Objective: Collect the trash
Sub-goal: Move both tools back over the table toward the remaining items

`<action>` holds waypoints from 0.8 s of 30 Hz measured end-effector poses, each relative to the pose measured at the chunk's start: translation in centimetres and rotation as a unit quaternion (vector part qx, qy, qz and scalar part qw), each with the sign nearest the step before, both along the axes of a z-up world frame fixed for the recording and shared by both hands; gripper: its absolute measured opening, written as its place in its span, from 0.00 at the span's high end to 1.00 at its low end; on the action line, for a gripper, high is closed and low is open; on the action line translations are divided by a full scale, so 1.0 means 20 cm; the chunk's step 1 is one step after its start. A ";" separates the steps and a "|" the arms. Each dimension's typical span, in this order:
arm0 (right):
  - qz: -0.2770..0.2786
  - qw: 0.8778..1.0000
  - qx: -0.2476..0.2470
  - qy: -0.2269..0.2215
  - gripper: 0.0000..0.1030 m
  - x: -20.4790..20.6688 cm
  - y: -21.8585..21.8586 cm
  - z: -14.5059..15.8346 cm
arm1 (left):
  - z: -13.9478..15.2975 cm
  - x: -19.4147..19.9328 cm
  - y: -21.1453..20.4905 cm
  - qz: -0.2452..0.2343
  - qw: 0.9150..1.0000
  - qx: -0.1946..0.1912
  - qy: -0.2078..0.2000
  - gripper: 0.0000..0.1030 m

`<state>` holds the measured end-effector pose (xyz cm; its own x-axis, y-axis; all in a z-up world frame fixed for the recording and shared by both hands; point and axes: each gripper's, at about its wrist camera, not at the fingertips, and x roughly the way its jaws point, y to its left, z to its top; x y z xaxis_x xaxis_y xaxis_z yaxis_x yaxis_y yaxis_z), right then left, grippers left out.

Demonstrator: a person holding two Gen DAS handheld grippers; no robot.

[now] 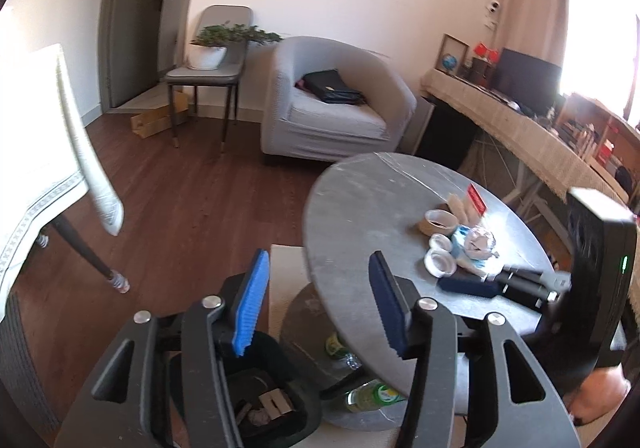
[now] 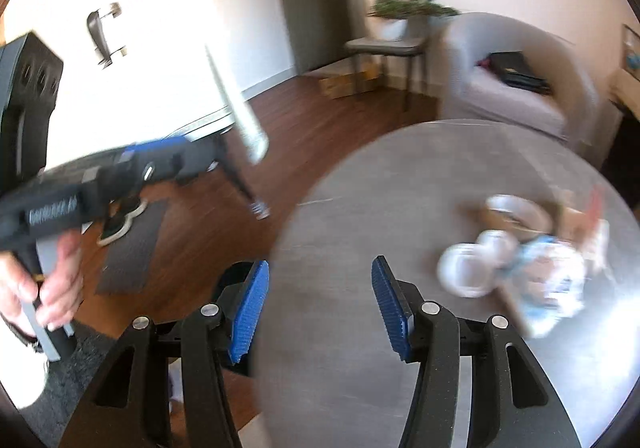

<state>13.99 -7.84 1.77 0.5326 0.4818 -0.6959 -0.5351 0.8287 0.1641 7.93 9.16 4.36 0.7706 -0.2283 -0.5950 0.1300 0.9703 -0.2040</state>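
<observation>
A pile of trash lies on the round grey table (image 1: 360,200): a blue-and-white crumpled wrapper (image 1: 476,248), two white plastic cups (image 1: 440,256), a brown tape roll (image 1: 438,222) and a red card (image 1: 476,200). My left gripper (image 1: 318,298) is open and empty, above the table's near edge and over a black trash bin (image 1: 256,404) on the floor. My right gripper (image 2: 320,306) is open and empty over the table, left of the blurred trash pile (image 2: 516,272). In the left wrist view it lies at the table's right side (image 1: 500,284).
Green bottles (image 1: 368,396) lie on the table's lower shelf. A grey armchair (image 1: 332,104) with a black bag, a chair with a plant (image 1: 208,52) and a cloth-covered desk (image 1: 520,128) stand behind. A white-clothed table (image 1: 36,152) is at left.
</observation>
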 end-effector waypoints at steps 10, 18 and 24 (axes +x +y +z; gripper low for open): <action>-0.089 0.996 -0.012 -0.026 0.34 0.09 -0.40 0.02 | -0.13 0.18 -0.33 -0.042 0.998 0.024 0.027 0.37; -0.117 0.993 -0.002 -0.003 0.31 0.17 -0.58 -0.05 | -0.24 0.29 -0.62 -0.091 0.994 0.049 0.045 0.32; -0.125 0.992 0.013 0.006 0.31 0.17 -0.67 -0.07 | -0.32 0.34 -0.76 -0.107 0.990 0.067 0.056 0.33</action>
